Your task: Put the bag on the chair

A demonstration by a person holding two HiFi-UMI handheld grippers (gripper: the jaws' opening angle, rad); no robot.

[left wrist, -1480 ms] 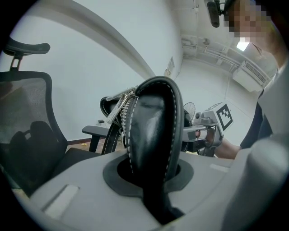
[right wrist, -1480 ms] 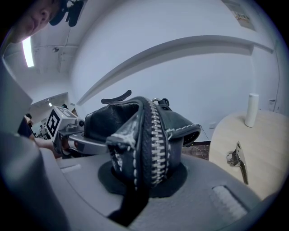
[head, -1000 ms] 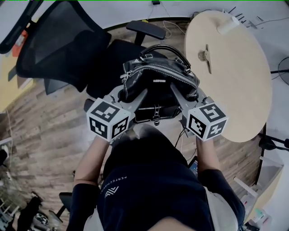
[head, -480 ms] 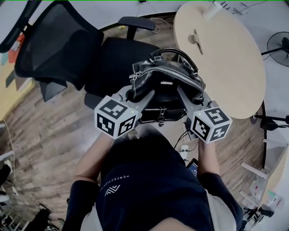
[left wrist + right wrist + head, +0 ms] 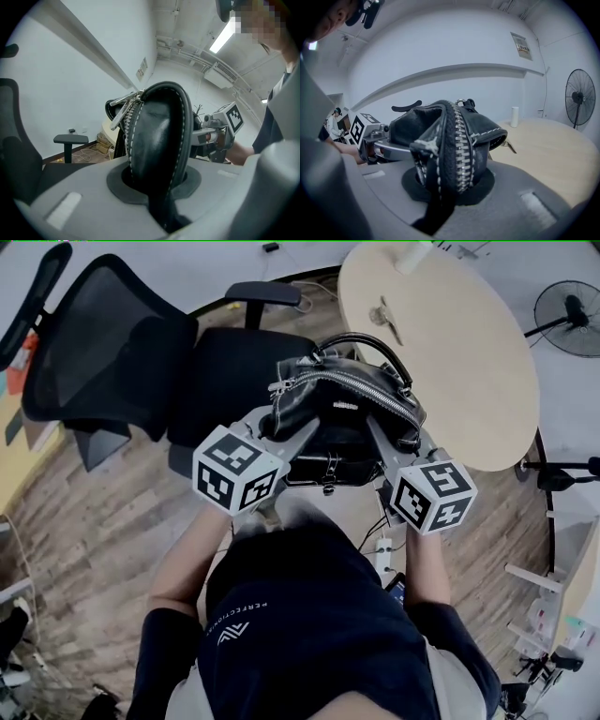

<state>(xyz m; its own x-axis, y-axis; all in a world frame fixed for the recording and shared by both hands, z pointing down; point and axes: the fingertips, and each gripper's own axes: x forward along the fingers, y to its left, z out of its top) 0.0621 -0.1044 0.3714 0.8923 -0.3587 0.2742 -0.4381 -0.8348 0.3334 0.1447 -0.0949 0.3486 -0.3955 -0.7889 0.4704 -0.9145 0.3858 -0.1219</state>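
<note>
A black leather handbag with a silver zipper and top handles hangs in the air between my two grippers. In the head view it is over the right edge of the black office chair's seat. My left gripper is shut on the bag's left end. My right gripper is shut on its right end. In each gripper view the leather fills the gap between the jaws, and the other gripper shows behind the bag. The chair's mesh back is at the far left.
A round wooden table stands close on the right, with keys and a white cylinder on it. A standing fan is beyond it. Cables and a power strip lie on the wood floor by my feet. The chair's armrest is behind the seat.
The bag stays gripped at both ends. The chair and table have slid left and up in the head view, and the fan has come into sight at the right.
</note>
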